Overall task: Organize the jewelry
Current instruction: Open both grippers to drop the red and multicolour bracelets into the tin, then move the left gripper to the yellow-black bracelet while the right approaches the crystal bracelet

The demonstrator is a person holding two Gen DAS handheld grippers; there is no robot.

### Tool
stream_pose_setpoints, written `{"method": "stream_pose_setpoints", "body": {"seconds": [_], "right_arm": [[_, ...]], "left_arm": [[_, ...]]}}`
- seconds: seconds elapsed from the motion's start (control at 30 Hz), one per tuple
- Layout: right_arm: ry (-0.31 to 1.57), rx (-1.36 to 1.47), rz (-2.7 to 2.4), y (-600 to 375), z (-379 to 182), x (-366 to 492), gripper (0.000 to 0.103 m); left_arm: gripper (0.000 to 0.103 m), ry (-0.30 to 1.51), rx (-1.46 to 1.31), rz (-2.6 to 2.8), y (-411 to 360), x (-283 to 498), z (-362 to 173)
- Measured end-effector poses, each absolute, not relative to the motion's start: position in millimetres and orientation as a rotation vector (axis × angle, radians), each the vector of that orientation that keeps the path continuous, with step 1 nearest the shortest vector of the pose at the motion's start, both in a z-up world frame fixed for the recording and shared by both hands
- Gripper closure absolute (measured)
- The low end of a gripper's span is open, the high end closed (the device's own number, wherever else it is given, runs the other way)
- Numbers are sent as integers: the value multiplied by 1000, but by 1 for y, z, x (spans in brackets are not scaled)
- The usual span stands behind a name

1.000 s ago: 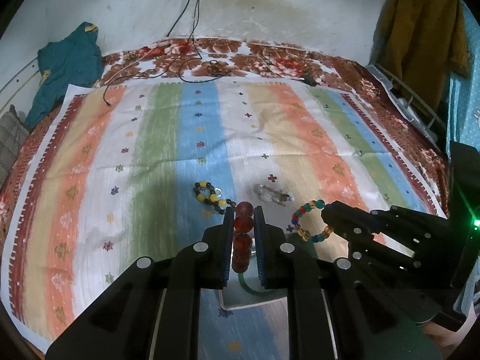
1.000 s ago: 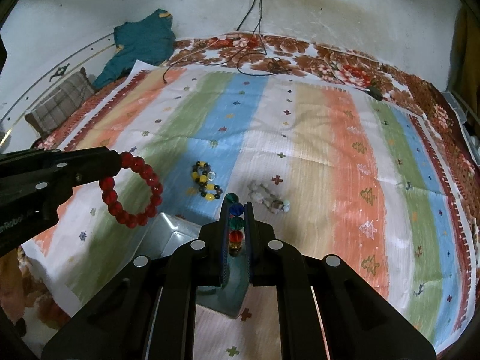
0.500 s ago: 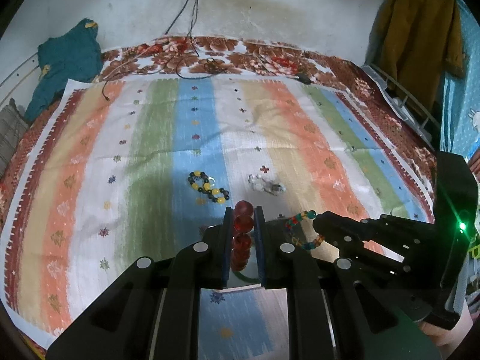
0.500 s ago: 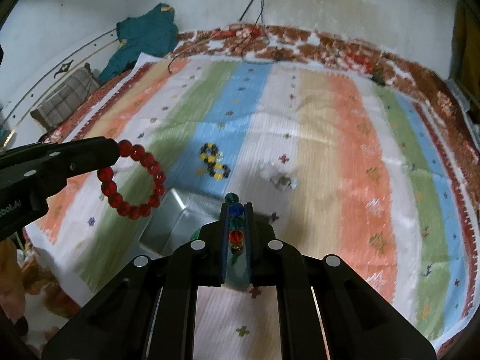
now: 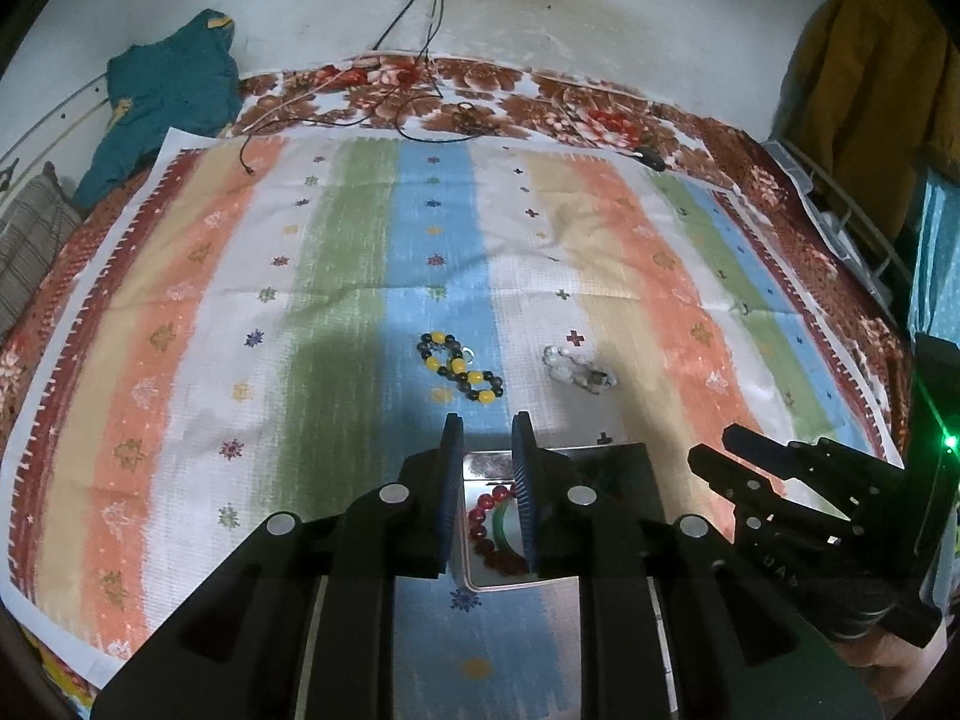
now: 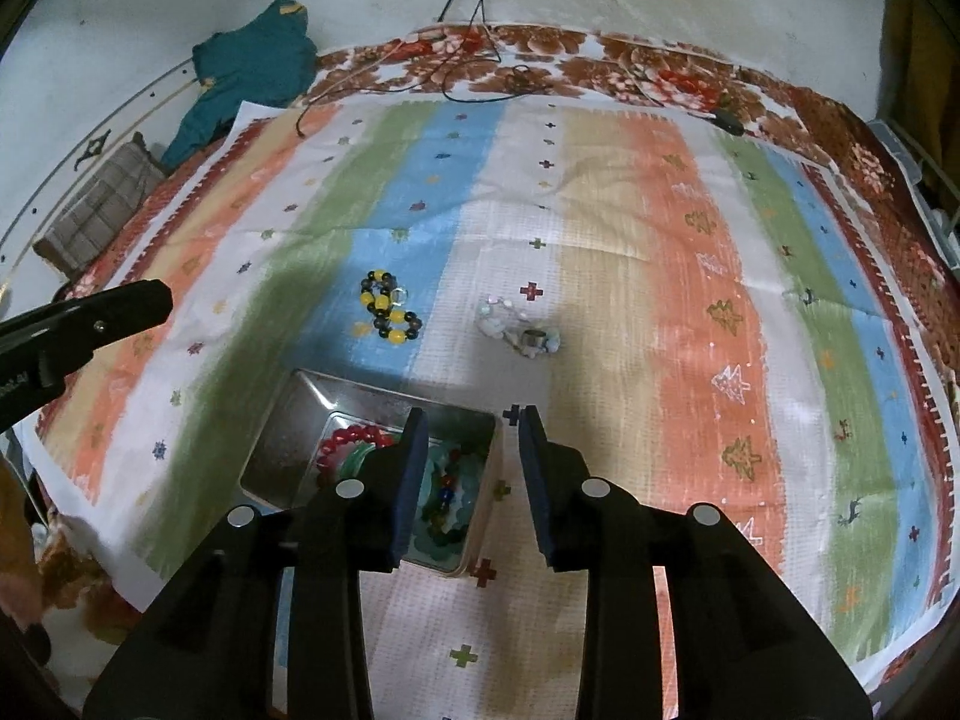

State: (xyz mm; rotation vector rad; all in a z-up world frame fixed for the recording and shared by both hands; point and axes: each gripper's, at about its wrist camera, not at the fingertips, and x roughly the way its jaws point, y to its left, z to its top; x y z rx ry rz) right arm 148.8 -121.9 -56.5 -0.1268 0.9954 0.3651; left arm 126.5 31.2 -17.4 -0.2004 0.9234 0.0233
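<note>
Beads: red bracelet [image 5: 487,531] lying in tin [image 5: 624,462] under left gripper [image 5: 486,429]; right gripper [image 6: 474,420] nearby; both jaws just opening, holding nothing.

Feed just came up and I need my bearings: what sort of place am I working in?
Most likely a bedroom in a home. The work surface looks like a bed spread with a striped cloth over a floral sheet, with a teal garment near the wall and a mustard one hanging.
</note>
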Motion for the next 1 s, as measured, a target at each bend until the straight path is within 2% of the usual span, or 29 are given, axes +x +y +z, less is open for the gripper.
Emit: {"method": "stream_pose_setpoints", "body": {"seconds": [0.03,0.1,0.3,0.63,1.0], "right_arm": [[995,-129,361,-122,-57,149,65],[989,-140,351,-123,-57,151,58],[1004,-125,329,-126,-61,162,55],[1006,-141,311,-121,-70,185,44],[1019,-184,288,-117,-85,210,37]], "left_arm": [[78,925,-194,24,31,126,-18],[71,930,-170,39,31,128,-19],[68,955,-207,63,42,137,-26],[50,1005,-200,109,48,164,-45],[47,1039,-150,115,41,189,-61]]}}
